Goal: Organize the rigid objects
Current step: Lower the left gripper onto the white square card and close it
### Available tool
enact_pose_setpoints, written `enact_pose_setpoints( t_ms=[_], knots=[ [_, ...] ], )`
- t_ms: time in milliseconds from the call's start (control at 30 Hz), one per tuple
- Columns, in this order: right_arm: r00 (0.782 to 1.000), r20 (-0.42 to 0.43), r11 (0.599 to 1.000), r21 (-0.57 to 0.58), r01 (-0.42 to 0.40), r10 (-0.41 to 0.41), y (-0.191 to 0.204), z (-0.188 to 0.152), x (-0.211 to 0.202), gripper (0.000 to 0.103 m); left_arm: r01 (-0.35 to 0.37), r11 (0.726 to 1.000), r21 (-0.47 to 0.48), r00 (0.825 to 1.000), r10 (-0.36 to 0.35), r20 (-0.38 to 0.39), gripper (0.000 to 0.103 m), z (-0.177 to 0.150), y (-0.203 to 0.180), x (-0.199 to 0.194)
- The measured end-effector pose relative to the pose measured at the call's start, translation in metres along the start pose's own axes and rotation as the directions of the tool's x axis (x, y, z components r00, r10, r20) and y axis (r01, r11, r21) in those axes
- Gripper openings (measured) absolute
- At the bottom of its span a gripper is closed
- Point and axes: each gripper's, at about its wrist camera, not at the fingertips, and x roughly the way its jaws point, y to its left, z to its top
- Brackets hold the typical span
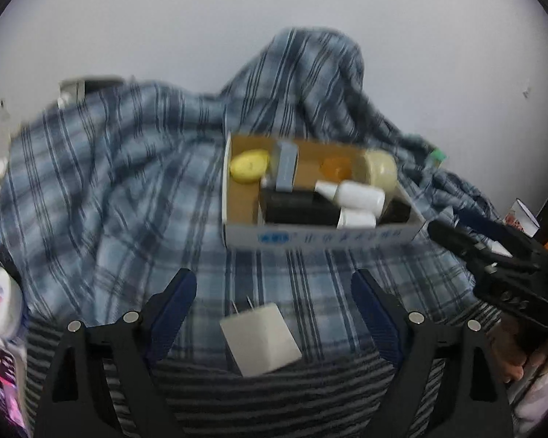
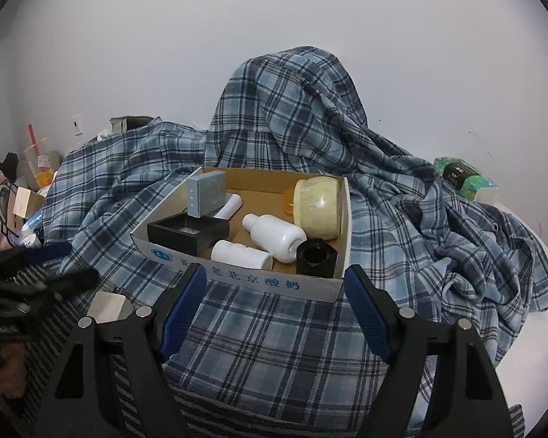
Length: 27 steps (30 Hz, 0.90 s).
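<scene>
A white plug adapter [image 1: 261, 339] with two metal prongs lies on the plaid cloth between the fingers of my left gripper [image 1: 274, 279]. Its jaws are open and the blue pads stand clear of the adapter on both sides. Beyond it sits a white cardboard box [image 1: 321, 235] holding a yellow round piece [image 1: 248, 166], a grey box [image 1: 286, 168], a cream jar [image 1: 381, 168], white bottles [image 1: 358, 193] and a black tray [image 1: 299, 204]. My right gripper [image 2: 275, 273] is open and empty, just in front of the box [image 2: 237, 281]. The adapter [image 2: 107, 308] shows at its left.
A blue plaid cloth [image 2: 402, 197] covers the surface and heaps up behind the box against a white wall. A green pack [image 2: 460, 177] lies at the right. A drink cup [image 2: 38, 162] and mixed clutter crowd the left edge. A striped fabric [image 1: 274, 394] lies nearest me.
</scene>
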Motion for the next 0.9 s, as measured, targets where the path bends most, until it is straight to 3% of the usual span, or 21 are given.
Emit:
enact_pose_setpoints(
  t_ms=[167,533,900],
  knots=[
    [1.000,-0.005,1.000,0.000,0.009,-0.009,-0.001,-0.001,0.000,0.084,0.002,1.000,-0.013,1.000,-0.002,-0.025,0.088,-0.002,0.001,0.008],
    [0.998,-0.058,0.999,0.035,0.039,-0.037,-0.009,-0.002,0.008,0.084,-0.009,1.000,0.007,0.995,0.010,-0.100,0.088,-0.007,-0.003,0.027],
    [0.998,-0.047,0.999,0.011,0.044,-0.043,-0.008,-0.001,0.006,0.084,-0.033,0.999,0.023,0.982,0.036,-0.188,0.087,-0.019,-0.004,0.029]
  ],
)
